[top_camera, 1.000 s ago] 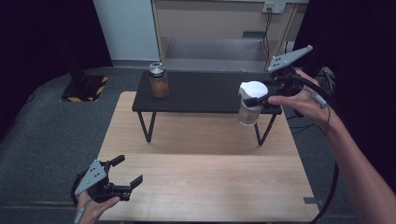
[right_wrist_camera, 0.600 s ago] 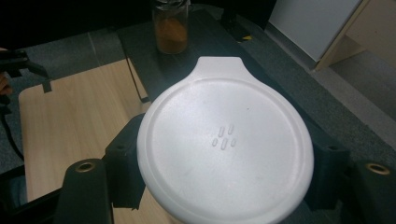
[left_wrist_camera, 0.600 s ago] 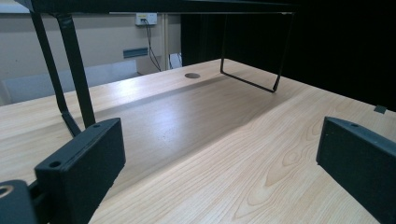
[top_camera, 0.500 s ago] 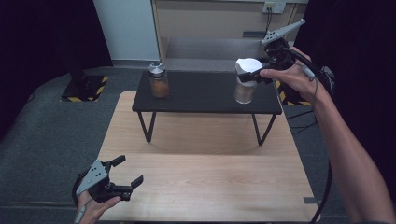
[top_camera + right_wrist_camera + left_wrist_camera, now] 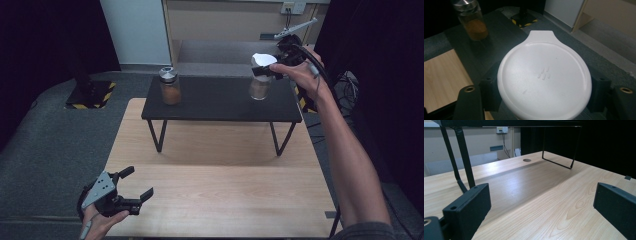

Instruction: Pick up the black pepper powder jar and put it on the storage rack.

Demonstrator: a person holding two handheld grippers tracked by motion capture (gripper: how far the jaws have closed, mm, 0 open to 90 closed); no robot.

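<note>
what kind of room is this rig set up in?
Probably a lab or test room, not a home. Black curtains flank the space, a yellow-and-black hazard-striped base plate sits on grey carpet, and a wall socket with cables shows behind the bare wooden table.

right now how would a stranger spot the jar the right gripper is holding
Look at the black side table standing on the wooden table. Two jars are there; this one, the white-lidded jar, is at its right end, clamped in the right gripper. The other jar has a metal lid.

black two-finger grippers, grey three-cornered top plates, trailing black cables, bare forearms.
</note>
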